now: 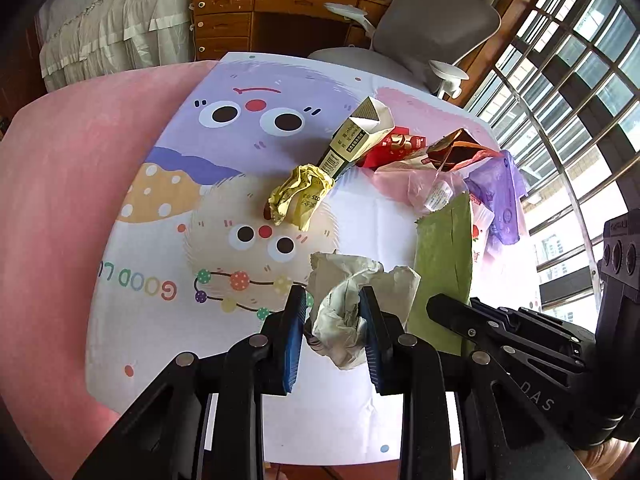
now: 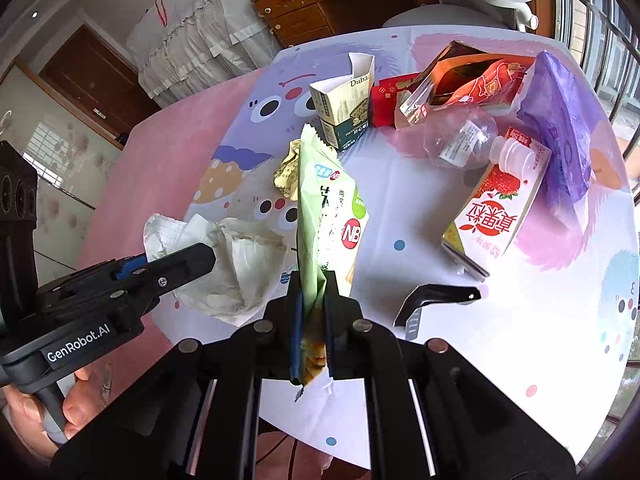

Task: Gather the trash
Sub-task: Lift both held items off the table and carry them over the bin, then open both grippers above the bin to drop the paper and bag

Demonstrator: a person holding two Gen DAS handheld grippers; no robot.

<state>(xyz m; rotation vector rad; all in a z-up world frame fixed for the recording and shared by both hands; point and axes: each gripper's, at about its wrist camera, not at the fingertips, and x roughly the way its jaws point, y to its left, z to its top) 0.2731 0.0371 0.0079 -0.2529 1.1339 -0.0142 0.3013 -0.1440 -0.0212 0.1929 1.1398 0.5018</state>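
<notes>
Crumpled white tissue paper lies near the table's front edge, and my left gripper is shut on its bunched lower part, with both blue pads touching it. In the right wrist view the same tissue sits under the left gripper's finger. My right gripper is shut on a green snack wrapper and holds it upright. That wrapper stands to the right of the tissue. More trash lies beyond: a yellow paper ball, a Dubai carton, a clear bottle and a strawberry milk carton.
A red pack, an orange foil bag and a purple bag are piled at the far right. A black strip lies near the front. Behind the cartoon tablecloth are a grey chair, a wooden desk and window bars.
</notes>
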